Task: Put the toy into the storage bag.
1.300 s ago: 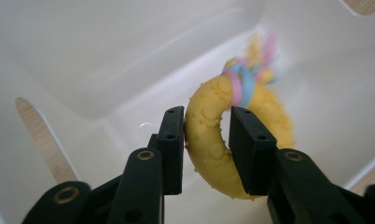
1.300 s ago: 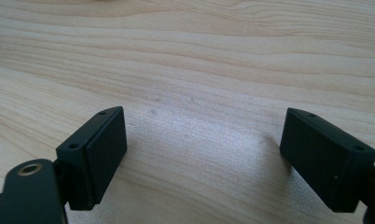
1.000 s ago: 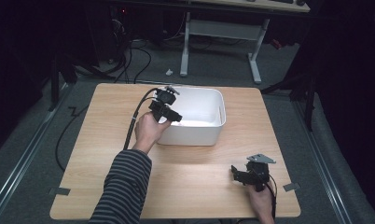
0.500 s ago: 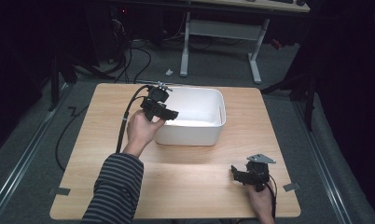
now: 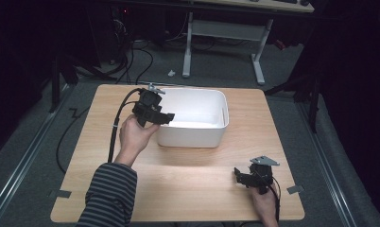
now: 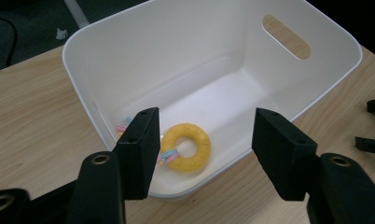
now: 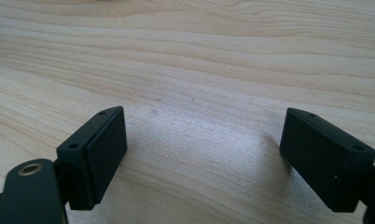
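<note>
Two grippers on the go here, both empty. Nearest the person, the right gripper (image 5: 239, 176) sits low on the wooden table (image 5: 178, 194) by the front right corner, held in the right hand (image 5: 266, 205). In the right gripper view its black jaws are spread wide with just bare wood grain between them, nothing pinched. Further in, the left hand (image 5: 136, 135), striped sleeve behind it, holds the left gripper (image 5: 167, 118) up at the near left corner of the white bin (image 5: 193, 137), tipped over the rim. Its jaws have just been opening and now stand well apart, with nothing between the pads. The left gripper view looks down past those jaws into the bin, and there's the yellow ring toy (image 6: 188, 147) lying flat on the bin floor, close to the near wall, with a pastel twisted rope (image 6: 167, 156) tied through it and running off toward the corner behind the left jaw. The bin sits toward the back of the table, handle slot (image 6: 286, 36) in its far end wall. Beyond the table it's dark grey floor, some loose cables and a desk frame (image 5: 223, 33).
</note>
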